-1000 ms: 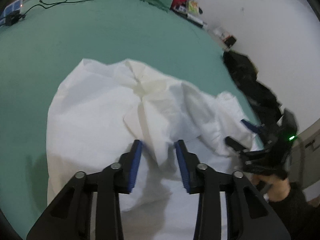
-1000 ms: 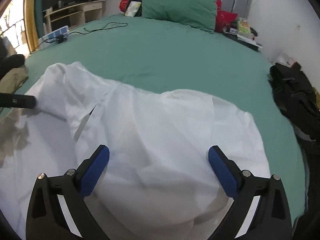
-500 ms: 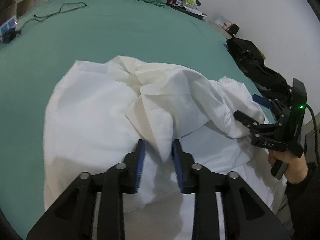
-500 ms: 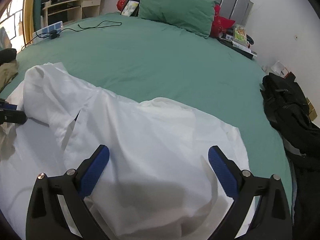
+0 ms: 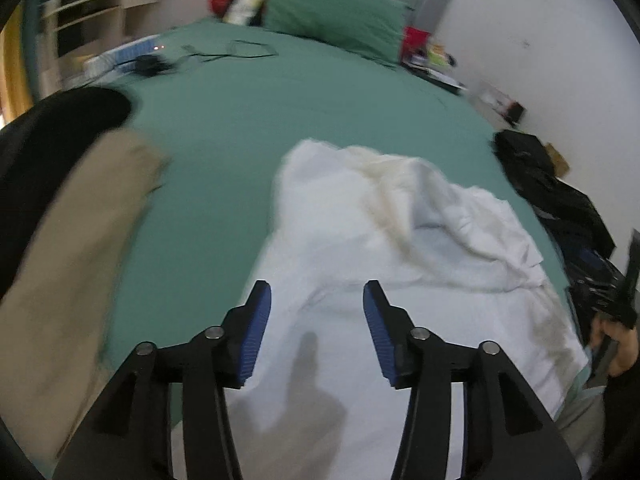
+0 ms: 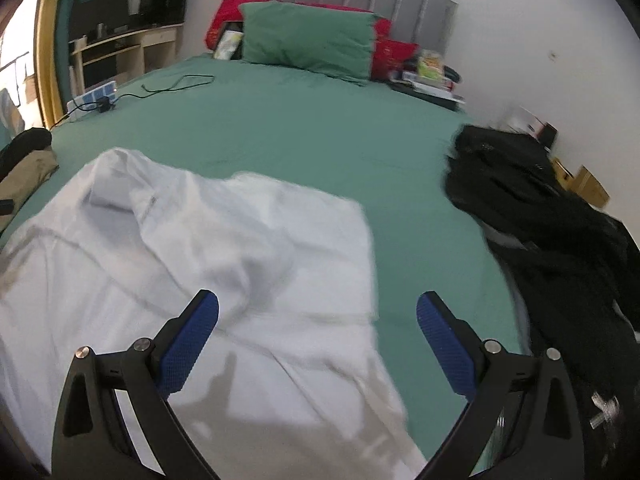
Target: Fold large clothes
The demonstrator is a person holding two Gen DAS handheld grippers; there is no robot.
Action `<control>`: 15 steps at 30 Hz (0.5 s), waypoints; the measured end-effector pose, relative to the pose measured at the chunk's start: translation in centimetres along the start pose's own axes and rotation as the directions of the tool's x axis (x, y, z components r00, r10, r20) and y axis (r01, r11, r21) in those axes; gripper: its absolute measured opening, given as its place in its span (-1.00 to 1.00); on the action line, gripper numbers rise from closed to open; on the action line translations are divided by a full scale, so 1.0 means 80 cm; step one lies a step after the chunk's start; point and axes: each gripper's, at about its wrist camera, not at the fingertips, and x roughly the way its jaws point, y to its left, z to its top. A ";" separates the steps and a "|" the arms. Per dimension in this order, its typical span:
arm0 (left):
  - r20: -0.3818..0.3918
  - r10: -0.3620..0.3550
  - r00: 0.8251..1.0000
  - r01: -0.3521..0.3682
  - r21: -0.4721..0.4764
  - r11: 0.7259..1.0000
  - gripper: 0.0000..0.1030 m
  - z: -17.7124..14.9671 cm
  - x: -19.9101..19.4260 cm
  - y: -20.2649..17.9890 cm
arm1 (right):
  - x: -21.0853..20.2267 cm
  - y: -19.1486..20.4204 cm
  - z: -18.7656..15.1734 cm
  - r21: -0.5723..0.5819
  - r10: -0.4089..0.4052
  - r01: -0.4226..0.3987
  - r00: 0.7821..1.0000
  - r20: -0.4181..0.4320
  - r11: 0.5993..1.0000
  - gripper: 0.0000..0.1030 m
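From the left wrist view, the left gripper [image 5: 316, 324] hangs empty with jaws apart, having just been opening and letting go the fold it pinched a second ago, and the white garment [image 5: 400, 264] lies rumpled on the green bed [image 5: 248, 128], one layer thrown over, so I'd say the folding is barely begun. In the right wrist view, the right gripper [image 6: 318, 344] gapes wide as before, holding nothing, now pulled back above the cloth's near edge.

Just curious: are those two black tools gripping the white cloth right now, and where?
Neither. The left tool has just been opening, nothing between its pads; the right tool stands wide open above the white garment.
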 end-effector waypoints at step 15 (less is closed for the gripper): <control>-0.165 0.108 0.980 -0.111 -0.014 0.994 0.33 -0.103 -0.006 0.055 | -0.024 -0.101 -0.149 0.230 0.108 -0.063 0.976 -0.188 0.971 0.79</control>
